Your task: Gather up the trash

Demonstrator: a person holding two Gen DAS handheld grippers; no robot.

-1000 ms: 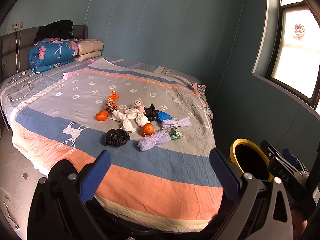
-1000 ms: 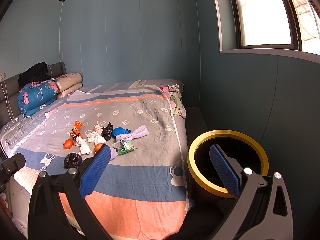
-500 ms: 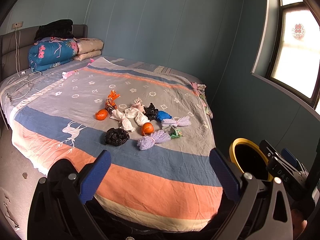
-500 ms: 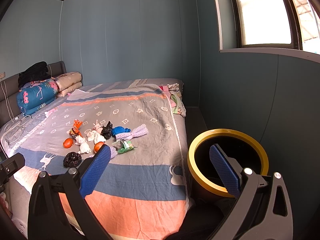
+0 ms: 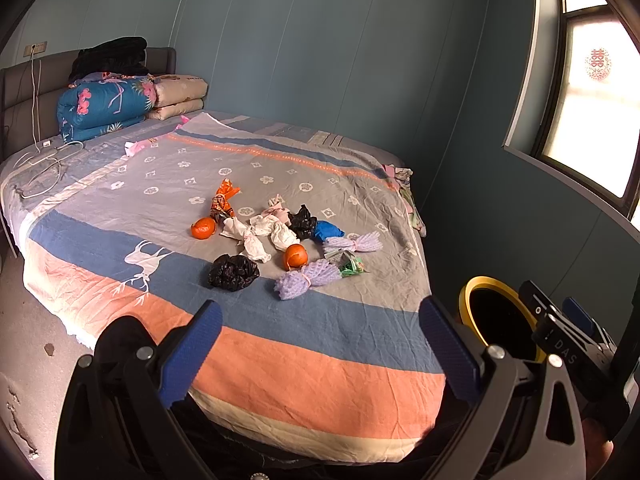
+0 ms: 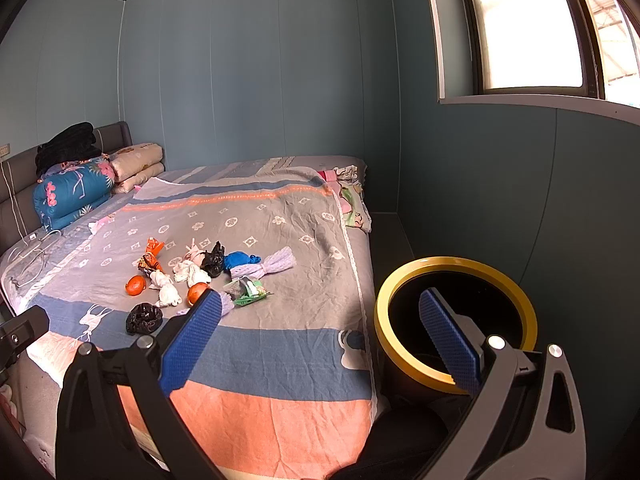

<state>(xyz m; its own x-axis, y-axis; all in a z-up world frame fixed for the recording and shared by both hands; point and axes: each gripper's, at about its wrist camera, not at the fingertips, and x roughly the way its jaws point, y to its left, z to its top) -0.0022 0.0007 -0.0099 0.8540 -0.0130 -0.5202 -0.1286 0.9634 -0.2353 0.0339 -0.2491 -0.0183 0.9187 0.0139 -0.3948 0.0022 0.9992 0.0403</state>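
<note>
Several pieces of trash lie in a cluster on the bed: a black crumpled bag (image 5: pixel 233 272) (image 6: pixel 144 317), two oranges (image 5: pixel 203 228) (image 5: pixel 295 256), white tissues (image 5: pixel 260 232), purple foam nets (image 5: pixel 308 278), a blue bag (image 5: pixel 327 231), an orange wrapper (image 5: pixel 224 200) and a green wrapper (image 6: pixel 249 292). A black bin with a yellow rim (image 6: pixel 456 316) (image 5: pixel 496 320) stands on the floor at the bed's right. My left gripper (image 5: pixel 320 352) is open and empty, short of the bed's foot. My right gripper (image 6: pixel 320 344) is open and empty, with its right finger over the bin.
The bed (image 5: pixel 300 336) has a striped grey, blue and orange cover. Folded quilts and pillows (image 5: pixel 120 104) are stacked at the headboard, with white cables (image 5: pixel 44 160) beside them. Clothes (image 6: pixel 352 196) hang off the bed's far right edge. A window (image 6: pixel 532 28) is in the right wall.
Both views have pulled back very slightly from the bed. The trash has not moved and both grippers stay open.
</note>
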